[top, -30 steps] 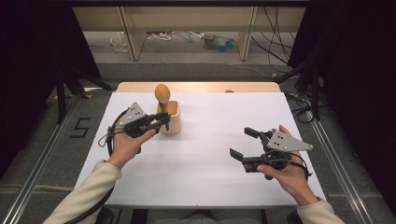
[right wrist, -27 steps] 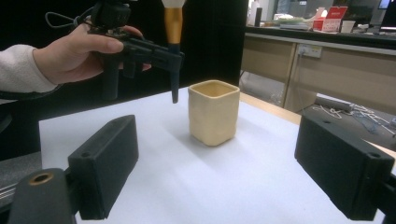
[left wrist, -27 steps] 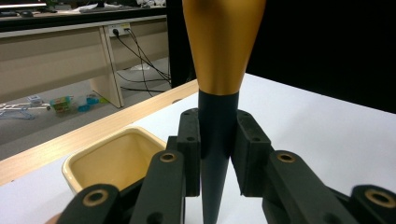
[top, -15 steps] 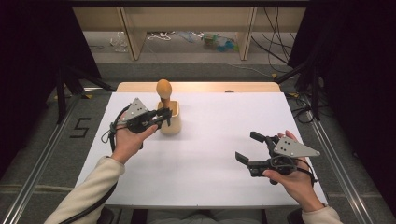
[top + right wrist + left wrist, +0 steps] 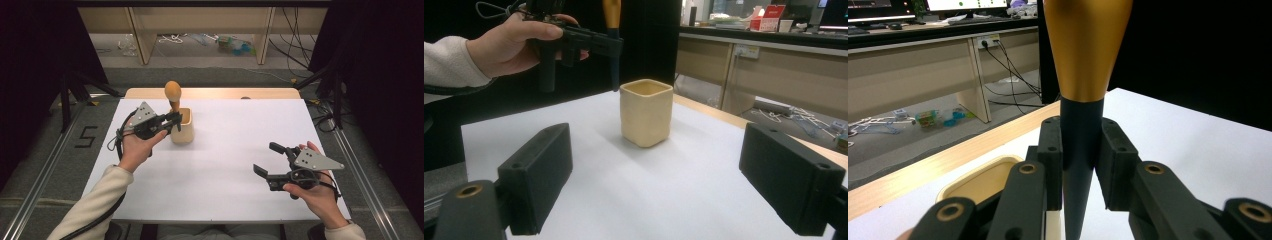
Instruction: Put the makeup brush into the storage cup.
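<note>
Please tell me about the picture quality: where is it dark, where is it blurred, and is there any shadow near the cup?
High view: the white table is evenly lit, the sides are almost black, and the cup casts only a soft shadow. Left gripper view: the tool and the fingers up close look soft, while the background is sharper. Right gripper view: the near fingers are blurred, and the cup is fairly sharp.

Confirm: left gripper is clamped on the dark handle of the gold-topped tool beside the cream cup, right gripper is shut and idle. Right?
Not quite: the right gripper is open, its jaws standing wide apart with nothing between them, as the right gripper view shows. The left gripper is clamped on the tool's dark handle, by the cream cup.
</note>
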Motion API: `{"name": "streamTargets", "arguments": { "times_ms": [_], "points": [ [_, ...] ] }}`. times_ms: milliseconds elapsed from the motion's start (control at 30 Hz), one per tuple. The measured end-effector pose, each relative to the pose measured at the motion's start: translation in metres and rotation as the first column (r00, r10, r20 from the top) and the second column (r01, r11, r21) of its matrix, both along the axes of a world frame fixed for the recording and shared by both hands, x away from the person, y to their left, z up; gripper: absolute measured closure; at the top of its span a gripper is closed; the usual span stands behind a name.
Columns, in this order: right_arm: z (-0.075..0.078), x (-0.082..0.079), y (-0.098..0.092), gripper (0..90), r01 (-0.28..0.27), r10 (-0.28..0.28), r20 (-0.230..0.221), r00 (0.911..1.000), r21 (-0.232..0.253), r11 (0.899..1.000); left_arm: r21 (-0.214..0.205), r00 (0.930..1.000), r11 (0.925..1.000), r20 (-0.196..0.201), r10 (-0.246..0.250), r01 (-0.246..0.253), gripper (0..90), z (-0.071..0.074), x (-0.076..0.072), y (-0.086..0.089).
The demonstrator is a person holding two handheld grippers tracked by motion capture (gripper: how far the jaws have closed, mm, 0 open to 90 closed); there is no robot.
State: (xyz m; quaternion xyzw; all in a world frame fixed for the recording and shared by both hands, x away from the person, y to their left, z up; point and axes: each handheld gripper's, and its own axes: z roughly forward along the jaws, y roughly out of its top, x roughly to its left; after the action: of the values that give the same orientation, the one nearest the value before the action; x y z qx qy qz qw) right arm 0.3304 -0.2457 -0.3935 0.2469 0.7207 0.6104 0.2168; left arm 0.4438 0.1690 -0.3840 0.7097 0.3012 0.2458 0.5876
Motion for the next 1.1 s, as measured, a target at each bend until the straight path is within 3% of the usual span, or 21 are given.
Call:
{"name": "streamTargets", "arguments": {
  "times_ms": [1100],
  "points": [
    [-0.001, 0.000, -0.002, 15.1, 0.007, -0.007, -0.004, 1.0000, 0.006, 1.000, -0.016, 0.9992, 0.9993, 0.021, 0.035, -0.035, 74.3, 0.007, 0.015, -0.001]
  ]
}}
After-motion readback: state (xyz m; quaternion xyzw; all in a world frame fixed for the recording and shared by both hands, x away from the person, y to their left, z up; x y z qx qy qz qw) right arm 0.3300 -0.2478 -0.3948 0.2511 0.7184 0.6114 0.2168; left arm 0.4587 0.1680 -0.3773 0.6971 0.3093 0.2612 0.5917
